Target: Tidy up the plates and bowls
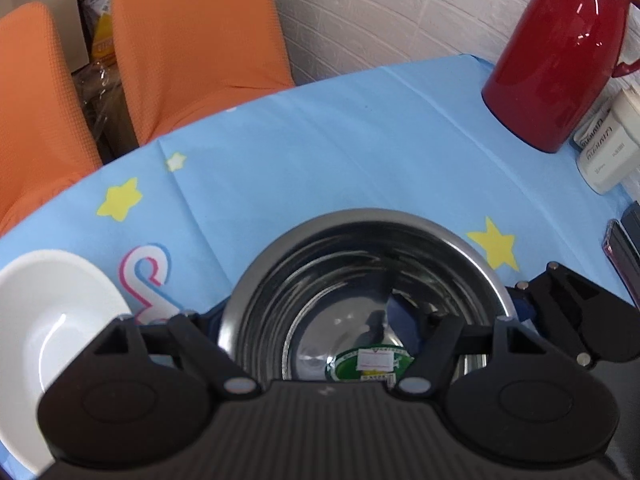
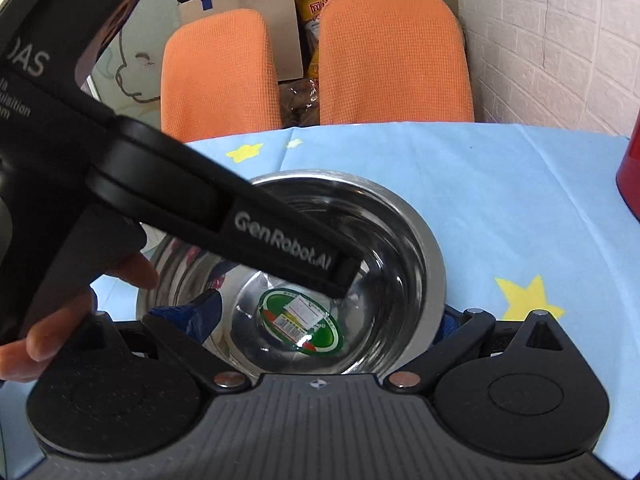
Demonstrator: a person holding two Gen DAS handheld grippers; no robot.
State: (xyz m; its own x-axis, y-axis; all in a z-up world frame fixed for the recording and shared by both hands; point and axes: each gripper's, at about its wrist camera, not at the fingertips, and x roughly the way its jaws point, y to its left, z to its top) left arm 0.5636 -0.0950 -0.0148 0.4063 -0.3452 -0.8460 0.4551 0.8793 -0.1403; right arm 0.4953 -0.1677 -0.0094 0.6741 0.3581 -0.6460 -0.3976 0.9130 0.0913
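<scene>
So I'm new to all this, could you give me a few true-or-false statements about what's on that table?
1. The steel bowl has a green sticker on its inside bottom. True.
2. The jug is blue. False: it is red.
3. A white dish sits on the tablecloth beside the steel bowl. True.
4. The tablecloth carries red hearts. False: it is light blue with yellow stars.
5. Two orange chairs stand behind the table. True.
</scene>
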